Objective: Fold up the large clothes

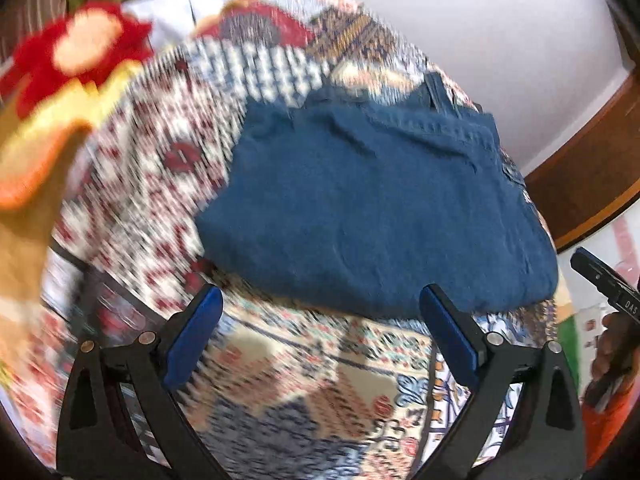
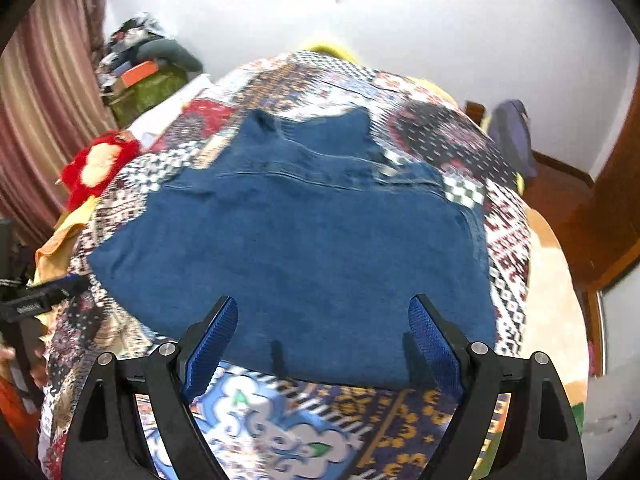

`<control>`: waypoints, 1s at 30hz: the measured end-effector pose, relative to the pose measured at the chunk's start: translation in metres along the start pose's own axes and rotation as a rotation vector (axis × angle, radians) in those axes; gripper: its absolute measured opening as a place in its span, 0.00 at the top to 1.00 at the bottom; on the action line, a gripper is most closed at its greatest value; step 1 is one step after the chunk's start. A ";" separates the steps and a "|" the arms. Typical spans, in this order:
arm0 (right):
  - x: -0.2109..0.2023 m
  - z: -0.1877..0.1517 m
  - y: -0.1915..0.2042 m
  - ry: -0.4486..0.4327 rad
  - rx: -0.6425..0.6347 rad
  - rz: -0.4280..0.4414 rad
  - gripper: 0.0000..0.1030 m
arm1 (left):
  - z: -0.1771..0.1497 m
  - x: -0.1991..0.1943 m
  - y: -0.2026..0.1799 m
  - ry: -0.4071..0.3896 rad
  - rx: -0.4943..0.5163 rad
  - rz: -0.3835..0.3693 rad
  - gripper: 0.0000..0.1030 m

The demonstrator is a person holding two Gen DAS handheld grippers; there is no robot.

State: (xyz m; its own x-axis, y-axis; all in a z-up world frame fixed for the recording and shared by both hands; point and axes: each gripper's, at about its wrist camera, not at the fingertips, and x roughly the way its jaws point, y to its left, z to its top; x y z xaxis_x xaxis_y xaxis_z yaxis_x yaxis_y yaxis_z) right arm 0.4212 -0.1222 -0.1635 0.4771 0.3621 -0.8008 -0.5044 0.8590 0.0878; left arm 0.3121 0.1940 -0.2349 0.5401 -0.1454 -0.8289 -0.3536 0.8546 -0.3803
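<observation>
The blue jeans (image 2: pixel 296 248) are laid folded on the patterned bed cover (image 2: pixel 504 248). Near them, the left gripper (image 1: pixel 320 312) and right gripper (image 2: pixel 323 324) are held with jaws wide apart, gripping nothing.

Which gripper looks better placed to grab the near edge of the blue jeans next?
Probably the right gripper: it hangs open over the jeans' near edge. The left gripper, also open, sits off toward their left corner.

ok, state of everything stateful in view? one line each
left gripper: open, holding nothing, near the garment's near edge
right gripper: open, holding nothing, over the garment's near edge
denim garment: folded, lying flat on the quilt
patchwork quilt: spread over the bed
red plush toy: lying at the quilt's left edge
</observation>
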 end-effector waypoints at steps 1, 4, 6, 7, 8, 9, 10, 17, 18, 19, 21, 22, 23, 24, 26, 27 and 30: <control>0.001 0.000 0.005 0.000 -0.010 0.008 0.16 | -0.002 0.006 -0.001 0.016 -0.017 -0.009 0.03; 0.014 -0.001 0.020 0.021 -0.045 0.031 0.16 | -0.009 0.027 -0.001 0.074 -0.102 -0.091 0.03; 0.027 -0.003 0.025 0.047 -0.062 0.030 0.16 | -0.011 0.039 -0.002 0.105 -0.142 -0.146 0.03; 0.036 -0.004 0.027 0.064 -0.070 0.027 0.16 | -0.010 0.043 -0.001 0.112 -0.153 -0.158 0.03; 0.045 -0.006 0.028 0.083 -0.073 0.024 0.16 | -0.008 0.047 -0.001 0.114 -0.164 -0.169 0.03; 0.056 -0.007 0.027 0.110 -0.071 0.022 0.16 | -0.005 0.050 -0.002 0.109 -0.173 -0.180 0.03; 0.065 -0.009 0.026 0.135 -0.064 0.025 0.16 | -0.002 0.051 -0.001 0.103 -0.179 -0.189 0.03; 0.088 -0.011 0.016 0.156 -0.023 0.069 0.14 | 0.023 0.070 0.016 0.064 -0.315 -0.268 0.03; 0.089 -0.011 0.016 0.153 -0.025 0.070 0.13 | 0.026 0.074 0.017 0.057 -0.326 -0.269 0.03; 0.091 -0.010 0.016 0.151 -0.025 0.071 0.12 | 0.029 0.076 0.017 0.051 -0.330 -0.264 0.03; 0.091 -0.010 0.016 0.148 -0.026 0.071 0.12 | 0.033 0.078 0.016 0.023 -0.335 -0.247 0.03; 0.092 -0.010 0.016 0.147 -0.025 0.072 0.11 | 0.033 0.079 0.015 0.014 -0.345 -0.241 0.03; 0.092 -0.010 0.016 0.147 -0.024 0.073 0.11 | 0.034 0.079 0.014 0.005 -0.357 -0.233 0.03; 0.092 -0.009 0.015 0.147 -0.021 0.074 0.11 | 0.035 0.079 0.012 -0.006 -0.367 -0.221 0.05; 0.091 -0.009 0.016 0.146 -0.018 0.074 0.11 | 0.038 0.078 0.010 -0.026 -0.387 -0.185 0.14; 0.090 -0.009 0.017 0.147 -0.017 0.073 0.11 | 0.039 0.075 0.011 -0.036 -0.397 -0.175 0.20; 0.087 -0.009 0.017 0.152 -0.007 0.067 0.11 | 0.041 0.068 0.015 -0.053 -0.417 -0.180 0.36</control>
State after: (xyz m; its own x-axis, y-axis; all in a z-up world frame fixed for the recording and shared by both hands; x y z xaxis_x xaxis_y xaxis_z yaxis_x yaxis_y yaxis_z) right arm 0.4478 -0.0792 -0.2368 0.3284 0.3588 -0.8737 -0.5365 0.8322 0.1401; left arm 0.3747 0.2171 -0.2807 0.6556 -0.2384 -0.7165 -0.5220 0.5425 -0.6582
